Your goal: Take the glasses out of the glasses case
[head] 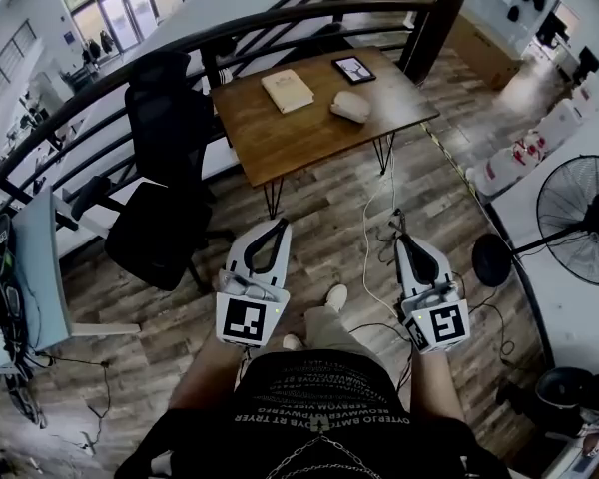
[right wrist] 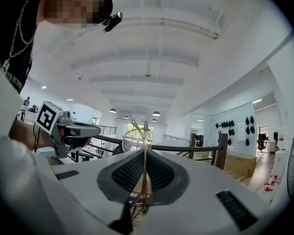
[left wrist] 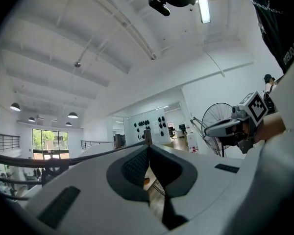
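Pinching a pair of thin wire-framed glasses (right wrist: 135, 140), the right gripper (right wrist: 144, 152) has its jaws pressed together on the frame. One round lens stands up above the jaw tips and the rest of the frame runs down through the hollow between the pads. The left gripper (left wrist: 148, 149) has its jaws together at the tips with nothing caught between them; only floor shows through the hollow behind the tips.

In the head view the person holds the left gripper (head: 282, 225) and the right gripper (head: 400, 239) side by side, apart from each other, with both sets of tips pointing forward over the plank floor. The pale glasses case (head: 350, 106) lies well ahead of both grippers on a wooden table (head: 280, 143), touched by neither and closer to the right gripper's line than to the left's. On the same table, a book (head: 287, 90) sits ahead of the left gripper's tips and a tablet (head: 353, 68) lies just beyond the case. A black office chair (head: 165, 168) stands off to the outer side of the left gripper, and a floor fan (head: 580, 209) stands off to the outer side of the right one.
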`<state>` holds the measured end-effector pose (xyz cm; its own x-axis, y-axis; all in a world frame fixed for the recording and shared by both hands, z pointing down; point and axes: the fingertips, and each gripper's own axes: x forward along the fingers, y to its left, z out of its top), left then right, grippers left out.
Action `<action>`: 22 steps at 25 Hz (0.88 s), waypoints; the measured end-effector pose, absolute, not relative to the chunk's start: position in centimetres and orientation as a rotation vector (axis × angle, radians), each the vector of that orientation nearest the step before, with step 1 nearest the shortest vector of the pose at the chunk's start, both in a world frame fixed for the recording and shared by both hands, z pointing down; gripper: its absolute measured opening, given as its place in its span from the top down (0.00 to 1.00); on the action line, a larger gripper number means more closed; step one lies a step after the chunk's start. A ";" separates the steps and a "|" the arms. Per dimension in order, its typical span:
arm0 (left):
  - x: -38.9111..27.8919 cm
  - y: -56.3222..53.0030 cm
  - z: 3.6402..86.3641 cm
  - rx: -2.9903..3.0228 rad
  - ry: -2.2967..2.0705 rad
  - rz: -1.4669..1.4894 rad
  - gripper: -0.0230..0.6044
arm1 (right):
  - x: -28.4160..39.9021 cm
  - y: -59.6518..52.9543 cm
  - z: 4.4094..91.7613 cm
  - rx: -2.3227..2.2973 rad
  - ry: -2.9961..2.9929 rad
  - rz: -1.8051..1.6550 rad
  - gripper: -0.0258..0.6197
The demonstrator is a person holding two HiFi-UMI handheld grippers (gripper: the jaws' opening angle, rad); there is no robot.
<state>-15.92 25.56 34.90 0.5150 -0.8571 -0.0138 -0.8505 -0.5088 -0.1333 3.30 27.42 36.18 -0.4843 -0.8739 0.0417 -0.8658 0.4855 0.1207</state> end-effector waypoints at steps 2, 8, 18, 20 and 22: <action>-16.1 24.3 35.0 -2.629 1.499 -0.087 0.92 | 3.3 26.1 36.4 1.536 -2.626 -0.111 0.92; -15.1 20.6 36.0 -2.648 1.497 -0.095 0.92 | 4.0 22.2 37.6 1.525 -2.631 -0.076 0.92; -10.7 12.8 35.0 -2.651 1.502 0.050 0.92 | 8.8 15.1 37.3 1.542 -2.639 -0.093 0.92; -9.8 11.3 35.0 -2.651 1.517 0.070 0.92 | 10.0 13.9 37.3 1.550 -2.642 -0.080 0.92; -8.7 9.9 34.6 -2.648 1.528 0.084 0.92 | 11.3 12.6 37.3 1.552 -2.650 -0.068 0.92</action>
<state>-8.71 9.86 34.59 0.5001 -0.8614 -0.0888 -0.8659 -0.4982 -0.0443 11.30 12.63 37.28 -0.4872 -0.8724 0.0379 -0.8693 0.4887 0.0735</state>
